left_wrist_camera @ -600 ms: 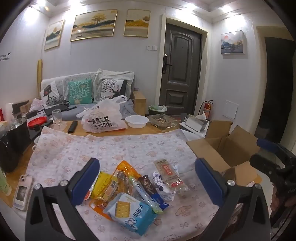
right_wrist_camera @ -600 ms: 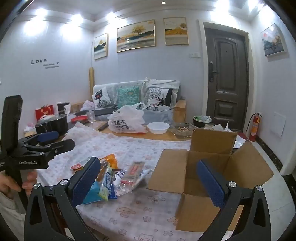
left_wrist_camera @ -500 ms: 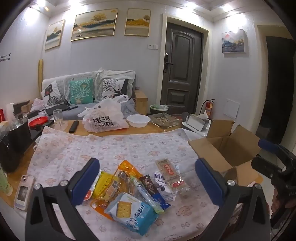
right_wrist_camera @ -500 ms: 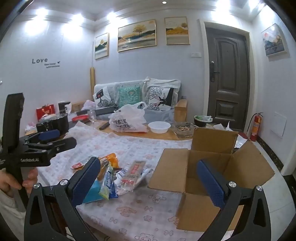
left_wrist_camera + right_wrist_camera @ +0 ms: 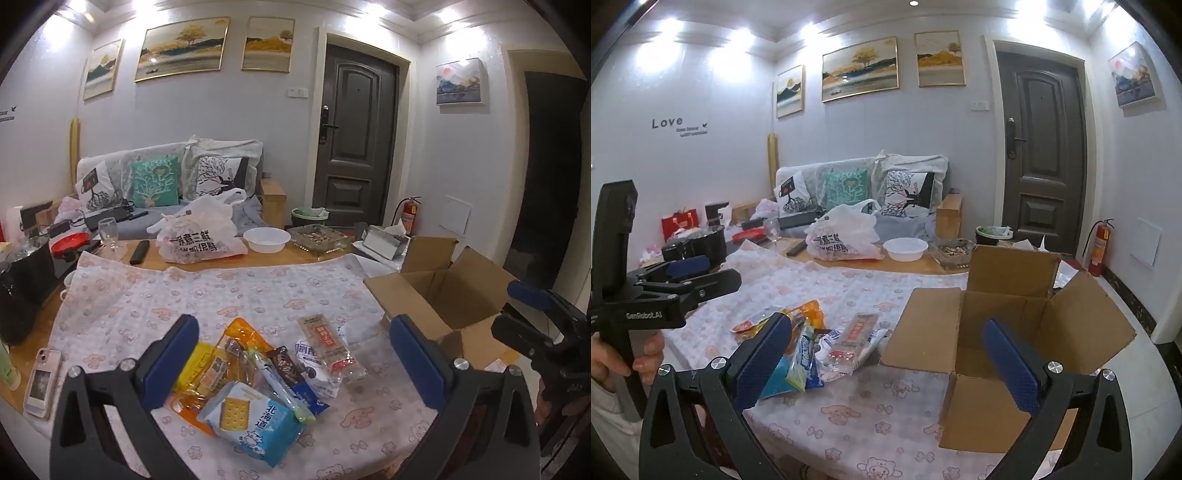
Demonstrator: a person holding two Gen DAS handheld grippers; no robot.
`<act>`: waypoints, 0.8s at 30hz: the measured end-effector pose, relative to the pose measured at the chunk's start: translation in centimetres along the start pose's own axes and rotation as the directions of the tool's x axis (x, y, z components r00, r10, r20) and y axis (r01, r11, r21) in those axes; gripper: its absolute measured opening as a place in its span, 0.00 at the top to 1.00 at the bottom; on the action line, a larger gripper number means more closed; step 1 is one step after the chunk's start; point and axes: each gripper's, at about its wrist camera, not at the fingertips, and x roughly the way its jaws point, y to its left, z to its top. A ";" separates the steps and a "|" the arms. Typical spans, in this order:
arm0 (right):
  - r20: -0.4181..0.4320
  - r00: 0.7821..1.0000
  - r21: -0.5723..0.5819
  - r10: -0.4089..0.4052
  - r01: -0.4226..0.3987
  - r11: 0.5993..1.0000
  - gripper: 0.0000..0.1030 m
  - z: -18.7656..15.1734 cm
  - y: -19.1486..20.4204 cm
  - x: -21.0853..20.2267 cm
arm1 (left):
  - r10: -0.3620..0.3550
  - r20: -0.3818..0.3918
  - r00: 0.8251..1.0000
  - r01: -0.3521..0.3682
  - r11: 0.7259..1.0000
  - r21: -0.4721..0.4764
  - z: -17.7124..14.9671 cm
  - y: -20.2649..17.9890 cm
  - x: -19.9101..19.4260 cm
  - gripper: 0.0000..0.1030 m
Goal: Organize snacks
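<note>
A pile of snack packets [image 5: 266,376] lies on the patterned tablecloth: a blue cracker pack [image 5: 251,417], an orange bag [image 5: 218,373], a clear long pack with a red label [image 5: 328,347]. The pile also shows in the right wrist view [image 5: 820,339]. An open cardboard box [image 5: 1004,332] stands at the table's right; it also shows in the left wrist view [image 5: 439,295]. My left gripper [image 5: 295,362] is open and empty, above the pile. My right gripper [image 5: 886,362] is open and empty, between pile and box.
A phone [image 5: 42,376] lies at the left table edge. At the far side stand a white plastic bag [image 5: 199,236], a white bowl [image 5: 266,238], a wine glass [image 5: 109,230], a remote [image 5: 139,252] and a black pot [image 5: 22,273]. A sofa stands behind.
Both grippers have shifted only slightly; the view of the pile and box is almost the same. Both stay open.
</note>
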 end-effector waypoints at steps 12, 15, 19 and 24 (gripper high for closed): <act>0.004 1.000 0.003 -0.007 0.007 1.000 0.00 -0.1 0.0 -0.8 | -0.054 0.005 0.999 0.054 0.999 0.004 -0.4 -0.9 -0.8 0.01; 0.005 1.000 0.004 -0.009 0.009 1.000 0.00 -0.2 0.0 -1.0 | -0.064 0.004 0.998 0.064 0.998 0.002 -0.6 -0.9 -1.0 0.01; 0.007 1.000 0.004 -0.009 0.009 1.000 0.00 -0.3 -0.1 -1.0 | -0.070 0.008 0.998 0.070 0.998 0.003 -0.5 -0.8 -1.2 0.01; 0.006 1.000 0.002 -0.009 0.009 1.000 0.00 -0.4 -0.1 -1.2 | -0.069 0.007 0.998 0.069 0.998 0.001 -0.6 -0.9 -1.2 0.01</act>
